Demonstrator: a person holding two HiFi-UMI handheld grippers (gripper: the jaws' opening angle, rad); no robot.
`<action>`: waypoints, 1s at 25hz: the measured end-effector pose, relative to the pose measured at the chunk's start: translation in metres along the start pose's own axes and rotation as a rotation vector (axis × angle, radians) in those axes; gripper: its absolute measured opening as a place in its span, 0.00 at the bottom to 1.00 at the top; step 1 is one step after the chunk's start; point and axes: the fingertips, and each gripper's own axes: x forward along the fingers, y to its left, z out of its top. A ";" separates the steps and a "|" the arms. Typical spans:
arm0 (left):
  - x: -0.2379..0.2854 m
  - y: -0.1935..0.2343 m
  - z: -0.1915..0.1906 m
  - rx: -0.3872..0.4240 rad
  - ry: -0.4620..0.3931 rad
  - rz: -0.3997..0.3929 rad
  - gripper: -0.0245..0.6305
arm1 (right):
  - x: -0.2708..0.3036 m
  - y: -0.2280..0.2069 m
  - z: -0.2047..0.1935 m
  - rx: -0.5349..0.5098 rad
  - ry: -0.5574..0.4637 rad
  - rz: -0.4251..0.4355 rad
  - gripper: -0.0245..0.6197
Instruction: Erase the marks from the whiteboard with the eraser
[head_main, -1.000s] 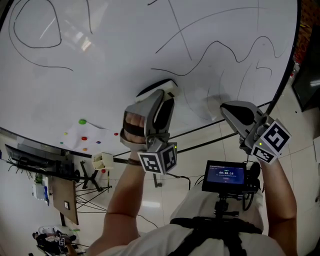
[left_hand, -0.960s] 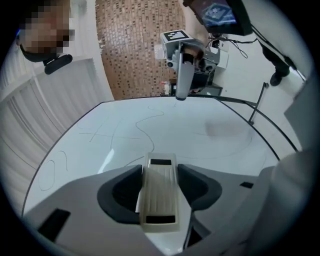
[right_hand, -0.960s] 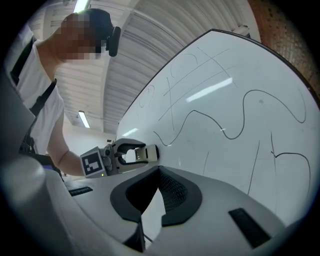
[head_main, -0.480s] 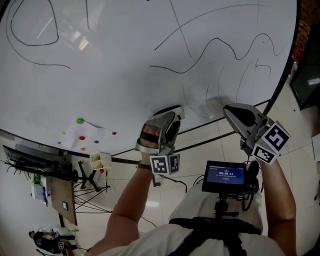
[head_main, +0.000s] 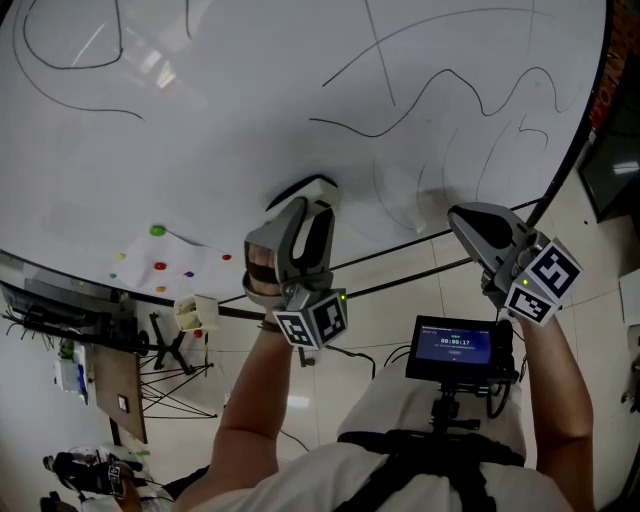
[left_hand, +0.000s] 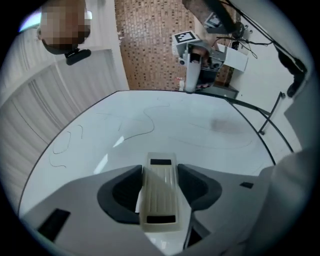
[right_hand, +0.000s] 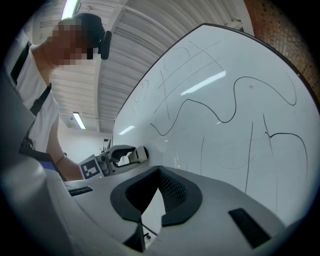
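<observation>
**Eraser low on the board, most of the lines left to wipe**

The eraser (left_hand: 159, 197) sat pinched lengthwise between the jaws of the left gripper (left_hand: 159, 181), ribbed back toward that gripper's camera, close to the near edge of the whiteboard (head_main: 250, 100); the right gripper (right_hand: 159, 194) hung off to the right, its jaws pressed together on nothing.

By the look of it the wiping was under way and far from done: the long wavy line (head_main: 440, 73) ran beyond and to the right of the eraser; a loop (head_main: 70, 40) lay at the far left; only some faint grey curves (head_main: 400, 195) just right of the eraser looked half rubbed out.

To do the stroke well, the felt wants holding flat and firm on the board and carrying in overlapping passes through the wavy line; the pinch must be tight enough that the eraser does not twist; the right gripper is best held clear.

The felt face was hidden behind the eraser's own body, so contact with the board could not be told; the board's far edge ran out of the head view; the thinnest marks were hard to trace.
</observation>
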 end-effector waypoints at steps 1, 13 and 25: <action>0.001 0.004 0.002 0.004 -0.008 0.018 0.43 | 0.000 0.001 -0.002 0.003 0.005 0.000 0.07; -0.007 -0.069 0.008 0.013 -0.056 -0.140 0.43 | 0.004 0.003 -0.009 0.005 0.038 0.002 0.07; -0.020 -0.155 0.006 -0.003 -0.072 -0.349 0.44 | -0.005 0.003 -0.029 0.043 0.052 -0.014 0.07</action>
